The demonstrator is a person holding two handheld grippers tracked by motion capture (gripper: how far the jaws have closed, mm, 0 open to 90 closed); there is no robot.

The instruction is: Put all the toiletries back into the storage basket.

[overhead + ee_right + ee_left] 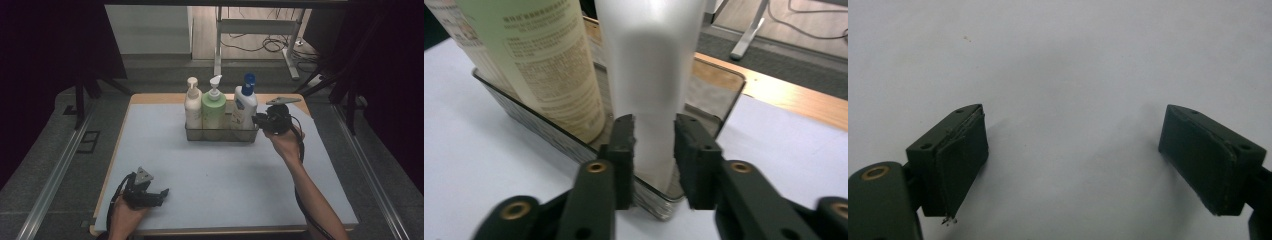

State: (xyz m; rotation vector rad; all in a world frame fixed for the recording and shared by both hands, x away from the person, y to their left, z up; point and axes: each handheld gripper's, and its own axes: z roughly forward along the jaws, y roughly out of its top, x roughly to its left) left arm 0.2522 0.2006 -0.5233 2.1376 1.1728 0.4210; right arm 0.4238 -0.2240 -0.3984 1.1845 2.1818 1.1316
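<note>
High view: reading from left to right, the left claw (161, 192) is resting low on the tabletop (225, 170) near its front left corner, well apart from everything else; the left gripper view is showing its jaws spread wide over bare surface with nothing between them. Toward the far edge, a clear tray (220, 134) is holding three upright pump bottles in a row: a cream bottle (192, 107), a green bottle (213, 110), and a white bottle with a blue pump (245, 106) at the tray's right end. The right claw (257, 120) is reaching in from the right, level with the lower body of that white bottle, so this is clearly the nearer hand. In the right gripper view, the white bottle (651, 75) is standing directly ahead, its long axis vertical and crossing the jaw line squarely, while the jaws are sitting one on each side of its base, apparently pressing its flanks. The green bottle (549, 65) is standing just beside it, so any lift judged from here should be going straight up along the bottle's axis to clear the tray wall (549, 132).
</note>
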